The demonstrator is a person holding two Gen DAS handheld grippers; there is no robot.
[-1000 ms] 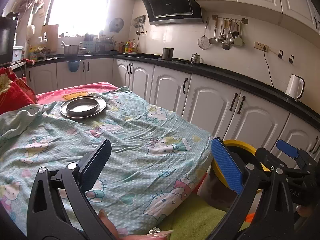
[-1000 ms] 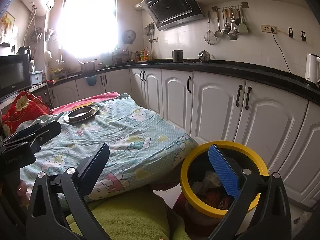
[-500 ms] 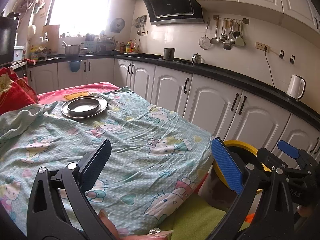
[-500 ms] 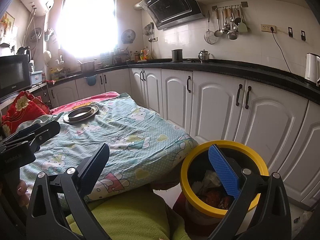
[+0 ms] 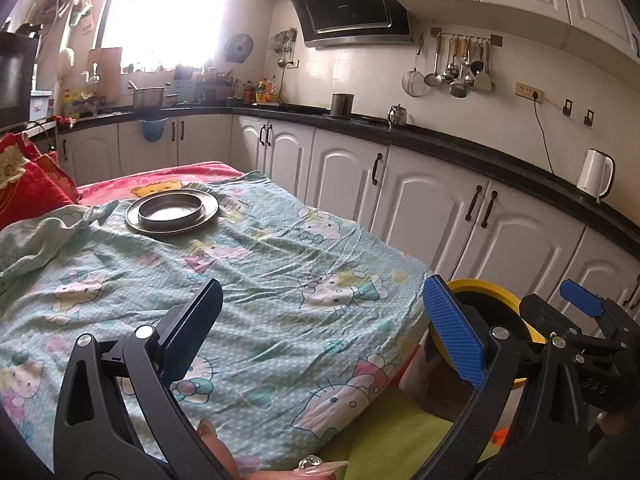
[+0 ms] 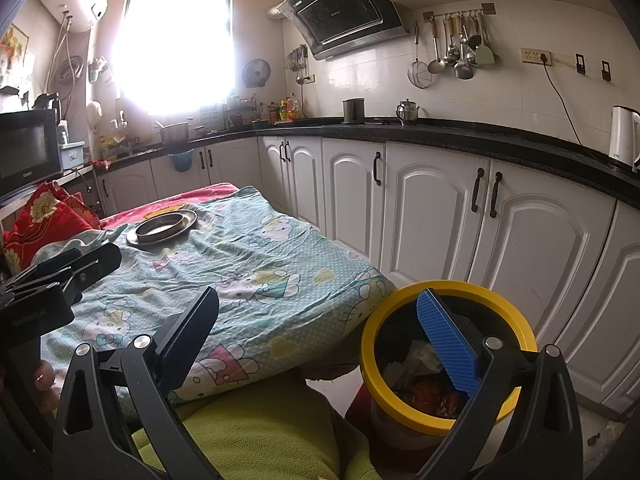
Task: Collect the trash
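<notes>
The trash bin (image 6: 447, 354), yellow-rimmed with crumpled pale and red rubbish inside, stood on the floor just off the cloth-covered table's (image 5: 256, 280) near right corner. The left gripper (image 5: 322, 330) and right gripper (image 6: 320, 330) both gaped wide, empty.

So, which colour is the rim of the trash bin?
Yellow rim, clearest in the right wrist view.

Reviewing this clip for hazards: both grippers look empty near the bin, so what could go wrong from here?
The yellow-rimmed bin stands close against the table's draped edge, so a low swing by the right gripper might tip it. The loose cloth could snag on the left gripper and drag the metal plate.
</notes>
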